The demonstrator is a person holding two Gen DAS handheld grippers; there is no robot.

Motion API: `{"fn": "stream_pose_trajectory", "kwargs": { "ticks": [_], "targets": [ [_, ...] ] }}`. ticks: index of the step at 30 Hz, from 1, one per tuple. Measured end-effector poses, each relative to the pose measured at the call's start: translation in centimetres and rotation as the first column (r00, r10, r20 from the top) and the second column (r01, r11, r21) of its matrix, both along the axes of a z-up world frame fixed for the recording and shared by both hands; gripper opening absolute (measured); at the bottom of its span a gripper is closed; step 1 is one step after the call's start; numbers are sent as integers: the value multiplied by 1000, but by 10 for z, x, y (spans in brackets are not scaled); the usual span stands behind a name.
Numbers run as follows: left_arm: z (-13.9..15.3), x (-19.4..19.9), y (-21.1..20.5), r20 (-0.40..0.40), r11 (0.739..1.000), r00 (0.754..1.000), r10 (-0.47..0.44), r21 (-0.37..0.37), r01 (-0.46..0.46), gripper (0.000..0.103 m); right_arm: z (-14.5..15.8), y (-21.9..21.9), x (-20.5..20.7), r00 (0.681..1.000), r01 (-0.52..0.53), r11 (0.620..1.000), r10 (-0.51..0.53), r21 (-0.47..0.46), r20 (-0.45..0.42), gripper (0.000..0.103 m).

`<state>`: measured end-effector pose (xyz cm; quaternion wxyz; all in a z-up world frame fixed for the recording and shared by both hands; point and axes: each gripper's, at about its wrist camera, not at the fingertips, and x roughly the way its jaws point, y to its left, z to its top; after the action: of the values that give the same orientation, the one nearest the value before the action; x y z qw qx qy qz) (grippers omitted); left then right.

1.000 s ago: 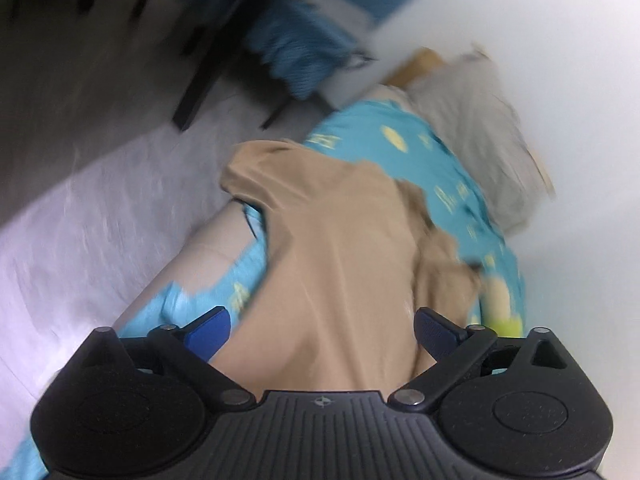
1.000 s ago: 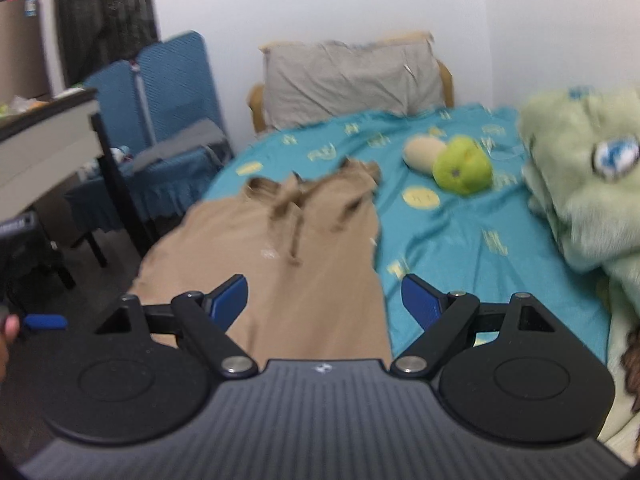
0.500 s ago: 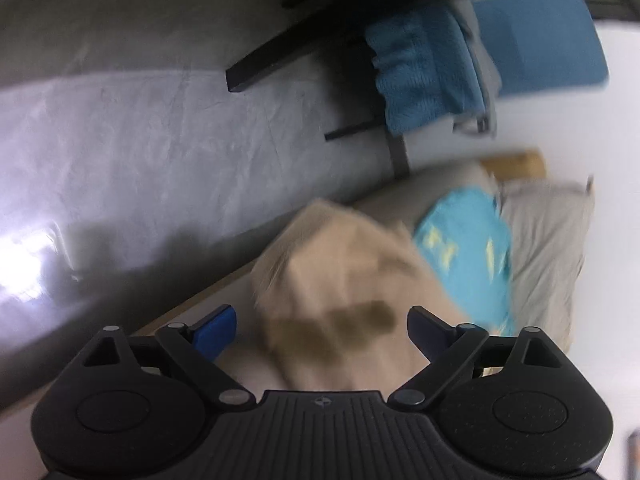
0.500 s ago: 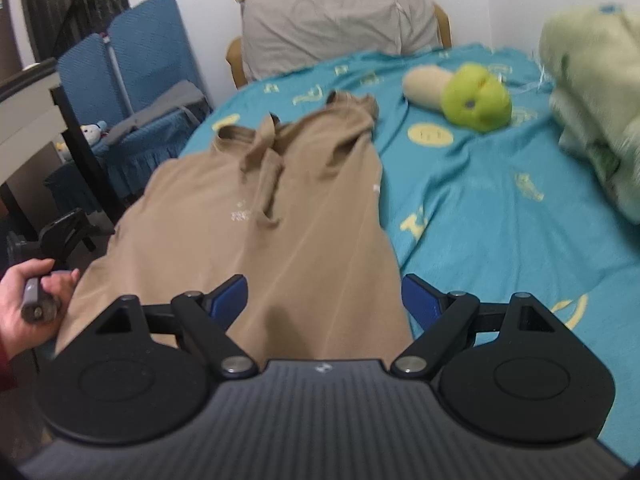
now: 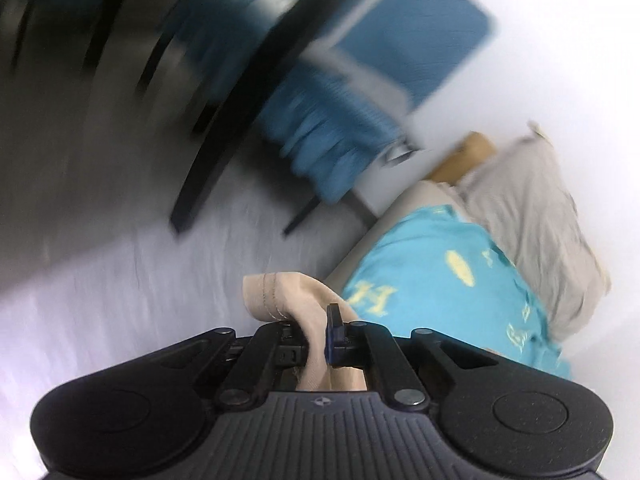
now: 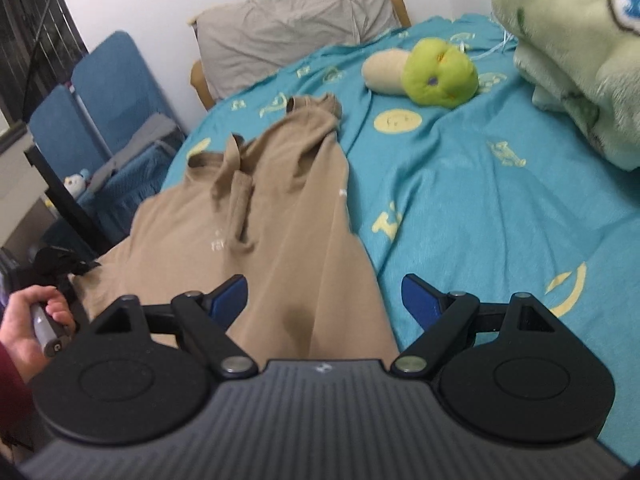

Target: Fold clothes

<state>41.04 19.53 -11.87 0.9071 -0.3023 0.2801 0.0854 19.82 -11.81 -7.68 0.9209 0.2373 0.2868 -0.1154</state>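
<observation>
A tan garment [image 6: 276, 208] lies lengthwise on the turquoise bed sheet [image 6: 480, 184], its hem toward me and its collar toward the pillow. In the right wrist view my right gripper [image 6: 324, 300] hangs open over the hem, with tan cloth showing between its blue pads. In the left wrist view my left gripper [image 5: 320, 332] is shut on a stitched edge of the tan garment [image 5: 280, 292] at the bed's left side. The right wrist view shows a hand [image 6: 28, 320] holding the left gripper's handle at the garment's left hem corner.
A grey pillow [image 6: 288, 28] leans at the headboard. A green and beige plush toy [image 6: 436, 70] lies on the sheet, and a pale green blanket [image 6: 576, 52] is piled at the right. Blue folding chairs [image 6: 100, 92] and a dark desk edge stand left of the bed over grey floor [image 5: 100, 220].
My left gripper went from open to shut on the garment's edge, and its view swung fast. My right gripper moved closer and lower over the hem and stayed open.
</observation>
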Motion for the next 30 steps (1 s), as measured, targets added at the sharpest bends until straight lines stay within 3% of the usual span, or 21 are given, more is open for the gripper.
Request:
{"fn": "stream_pose_trajectory", "kwargs": {
  "ticks": [3,9,14,18,19,21,23,25,28,30],
  "targets": [
    [45,-7,-50,68,975,991,-116,201,100,4,8,-4,-5,1000,19,1000,-19,2,24,85],
    [35,-21,-158,30,891,937,-348,321,321,4,18,-18,-17,995,82,997,-82,5,55,85],
    [23,-32,-248,-26,775,852,-523,401,488,4,17,-33,-23,988,144,989,-145,26,59,85],
    [14,-42,-320,-82,656,761,-644,453,604,20,13,-41,-24,984,167,985,-169,35,58,86],
    [12,-47,-321,-94,642,752,-652,460,614,22,12,-43,-24,984,170,985,-172,39,57,86],
    [9,-59,-315,-118,623,744,-658,470,626,47,9,-44,-22,984,167,985,-169,44,57,86],
    [10,-77,-305,-131,607,741,-659,491,626,62,8,-43,-20,985,159,986,-161,45,61,86],
    [21,-107,-292,-122,598,748,-652,524,606,64,9,-42,-20,986,149,988,-152,45,72,85],
    [50,-163,-266,-100,626,786,-610,548,555,77,11,-36,-20,988,125,992,-127,32,92,85],
    [68,-195,-253,-69,660,807,-587,537,526,83,14,-31,-21,988,104,994,-106,19,110,85]
  ]
}}
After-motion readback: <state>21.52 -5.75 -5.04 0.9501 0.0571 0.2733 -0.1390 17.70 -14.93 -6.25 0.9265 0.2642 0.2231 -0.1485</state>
